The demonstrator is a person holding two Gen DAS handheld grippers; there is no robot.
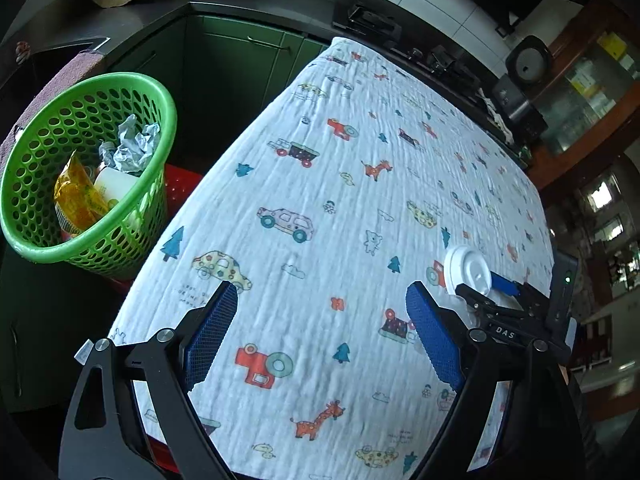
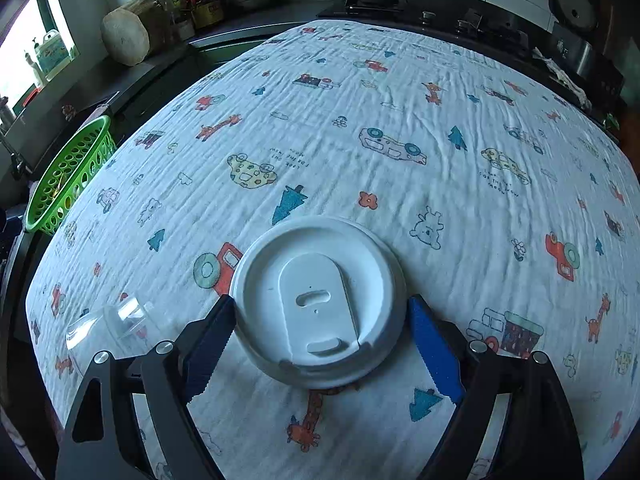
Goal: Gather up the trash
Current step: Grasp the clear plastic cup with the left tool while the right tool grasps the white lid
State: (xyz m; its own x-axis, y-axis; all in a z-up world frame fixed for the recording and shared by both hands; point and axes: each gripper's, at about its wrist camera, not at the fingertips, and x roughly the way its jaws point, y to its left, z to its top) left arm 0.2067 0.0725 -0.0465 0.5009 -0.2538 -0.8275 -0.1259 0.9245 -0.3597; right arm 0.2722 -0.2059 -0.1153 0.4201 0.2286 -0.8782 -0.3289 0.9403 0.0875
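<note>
Lid [image 2: 316, 308], white plastic, sits between the right gripper [image 2: 320, 344] fingers, which touch its rim and appear closed on it above the patterned cloth [image 2: 400, 100], while the left gripper [image 1: 320, 340] hangs spread and empty; green basket [image 1: 160, 92] beside the table already holds wrappers and crumpled paper, so collection appears mostly done.

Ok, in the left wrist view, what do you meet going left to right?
Green basket holding trash → left tool, open over the printed cloth → white cup lid → right tool at that lid.
</note>
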